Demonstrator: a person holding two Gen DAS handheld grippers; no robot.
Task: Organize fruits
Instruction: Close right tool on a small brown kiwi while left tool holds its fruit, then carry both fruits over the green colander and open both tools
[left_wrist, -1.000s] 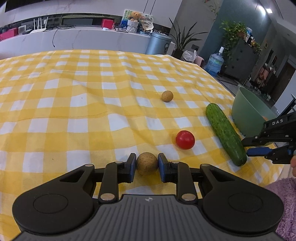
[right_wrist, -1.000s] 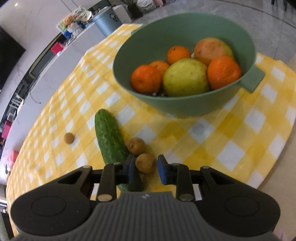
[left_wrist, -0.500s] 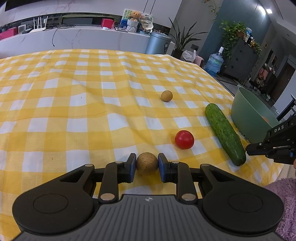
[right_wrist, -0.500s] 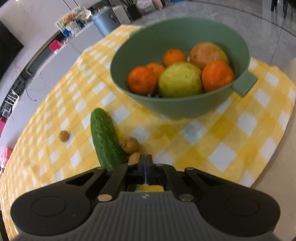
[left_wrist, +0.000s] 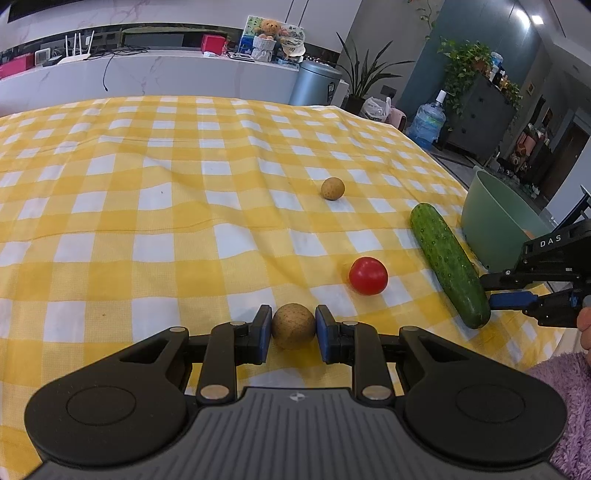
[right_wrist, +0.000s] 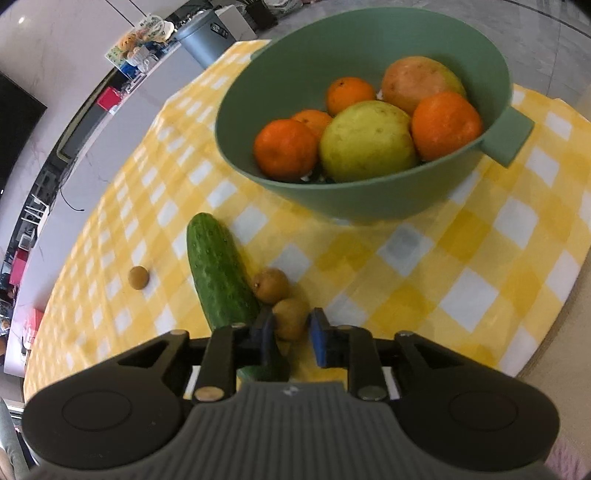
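My left gripper (left_wrist: 293, 328) is shut on a small brown round fruit (left_wrist: 293, 325), low over the yellow checked cloth. A red tomato (left_wrist: 368, 276), a cucumber (left_wrist: 447, 258) and another small brown fruit (left_wrist: 332, 188) lie beyond it. My right gripper (right_wrist: 291, 328) is open around a small brown fruit (right_wrist: 290, 318) on the cloth; its pads do not press it. A second brown fruit (right_wrist: 270, 285) touches the cucumber (right_wrist: 219, 275). The green bowl (right_wrist: 369, 199) holds oranges, a yellow-green fruit and a mango.
The right gripper shows at the right edge of the left wrist view (left_wrist: 517, 295), beside the bowl (left_wrist: 491, 229). The table edge runs close on the right (right_wrist: 546, 354). A lone brown fruit (right_wrist: 138, 277) lies left of the cucumber. A counter stands behind the table.
My right gripper was open, shut half a second ago, and is open again around the brown fruit, a little closer to it. The left gripper has held its fruit without moving.
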